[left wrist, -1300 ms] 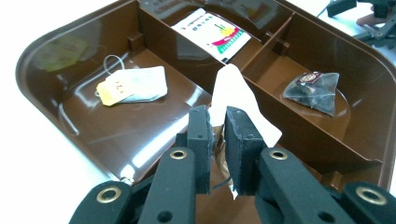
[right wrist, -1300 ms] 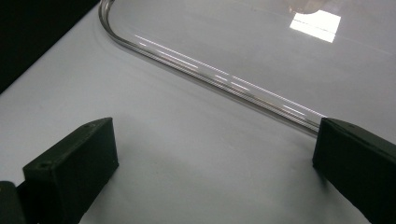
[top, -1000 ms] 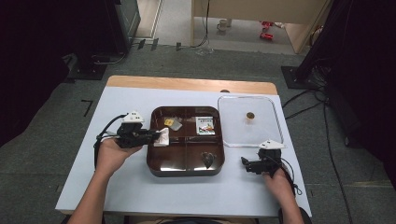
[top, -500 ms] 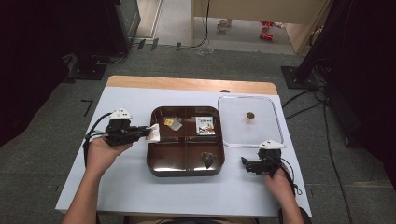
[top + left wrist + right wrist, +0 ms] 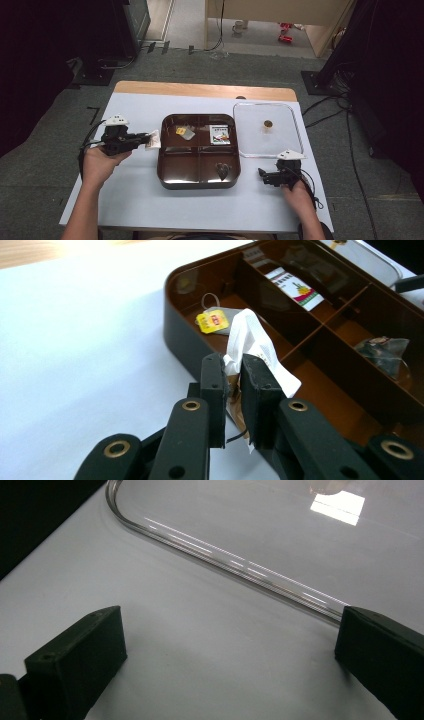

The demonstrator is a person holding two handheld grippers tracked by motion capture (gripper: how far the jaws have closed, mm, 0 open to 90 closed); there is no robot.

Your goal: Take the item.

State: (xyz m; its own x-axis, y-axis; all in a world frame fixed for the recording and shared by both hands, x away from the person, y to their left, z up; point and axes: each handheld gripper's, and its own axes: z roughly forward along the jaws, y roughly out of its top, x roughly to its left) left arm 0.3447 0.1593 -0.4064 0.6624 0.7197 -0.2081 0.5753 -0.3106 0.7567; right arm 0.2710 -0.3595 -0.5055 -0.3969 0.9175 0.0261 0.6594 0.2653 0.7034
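Left gripper (image 5: 232, 390): pads cover lower part of white sachet (image 5: 255, 342); print unreadable. Right gripper (image 5: 225, 655): jaw bases cut off at frame bottom; clear lid (image 5: 280, 525) beyond runs past top edge.

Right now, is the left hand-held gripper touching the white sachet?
Touching. The left gripper view shows the left hand-held gripper with both jaws clamped on the white sachet, no gap either side, just outside the brown tray.

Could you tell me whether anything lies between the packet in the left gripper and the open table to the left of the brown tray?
Nothing visible does: the left gripper holds the white packet just outside the tray's left wall, over bare table.
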